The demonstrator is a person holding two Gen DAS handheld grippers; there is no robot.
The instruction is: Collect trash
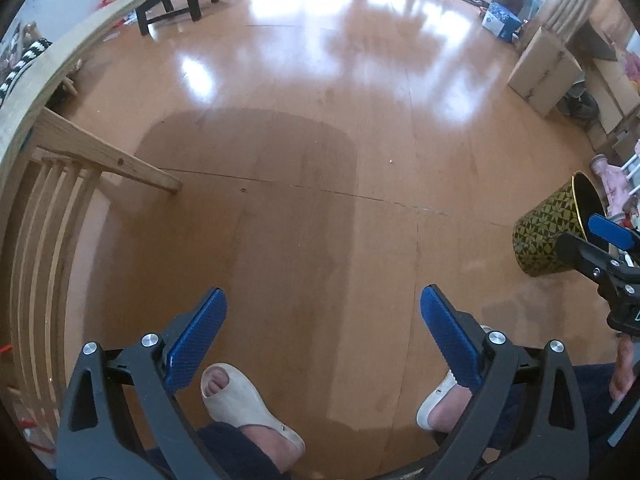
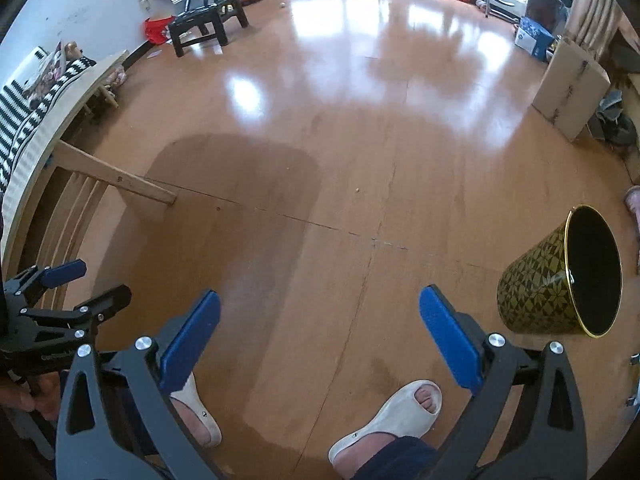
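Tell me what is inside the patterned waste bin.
The waste bin shows only a dark, black interior through its open mouth; no trash is visible. Its bottom is lost in shadow, so small items cannot be excluded.

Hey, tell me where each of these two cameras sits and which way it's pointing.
Left wrist: rides the open left tool, looking forward and down over the floor; both slippered feet show, and the right tool at the right edge.
Right wrist: rides the open right tool, facing the same way; both feet show, and the left tool at the left edge.
Shared: the patterned bin on the right, the wooden frame on the left, the dark stool far off.
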